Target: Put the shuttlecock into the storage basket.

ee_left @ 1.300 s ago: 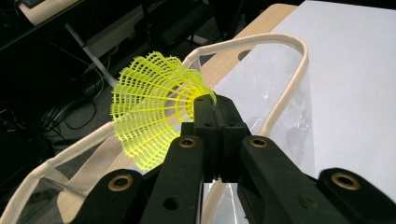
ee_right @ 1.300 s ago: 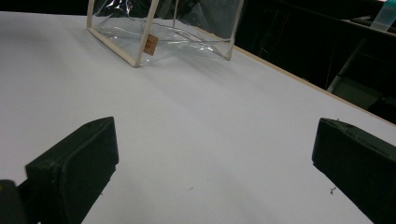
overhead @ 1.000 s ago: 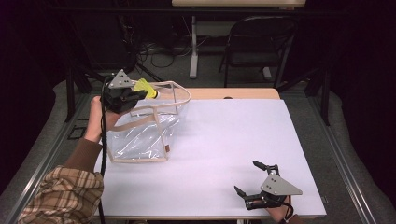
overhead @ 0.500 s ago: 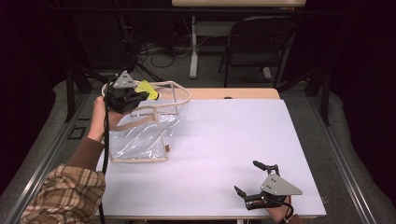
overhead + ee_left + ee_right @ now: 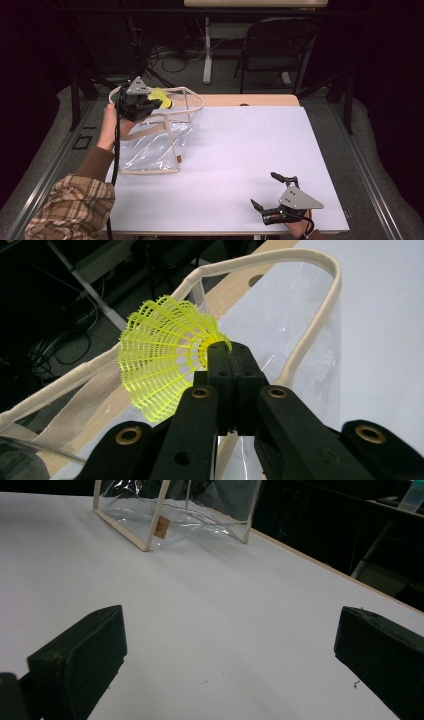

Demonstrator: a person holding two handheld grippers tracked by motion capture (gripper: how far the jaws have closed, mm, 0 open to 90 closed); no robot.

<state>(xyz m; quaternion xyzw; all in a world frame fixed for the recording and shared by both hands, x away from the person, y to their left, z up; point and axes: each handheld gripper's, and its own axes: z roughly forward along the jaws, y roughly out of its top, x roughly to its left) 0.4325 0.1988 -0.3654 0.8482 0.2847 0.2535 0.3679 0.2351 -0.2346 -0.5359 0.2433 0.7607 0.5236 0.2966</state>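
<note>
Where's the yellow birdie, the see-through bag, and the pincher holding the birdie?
shuttlecock (image 5: 160, 365), left gripper view, on its yellow skirt.
clear bag (image 5: 150, 150), high view, on its plastic side.
left gripper (image 5: 231, 352), left gripper view, at its jaw tips.

— What's the yellow thing?
— A neon-yellow plastic shuttlecock (image 5: 165, 362), its lattice skirt flared wide, base end pinched between black jaws above the bag's mouth.
— And the bag?
— 1 clear plastic bag (image 5: 150, 145) with cream trim, lying at the table's left side, its mouth open.
</note>
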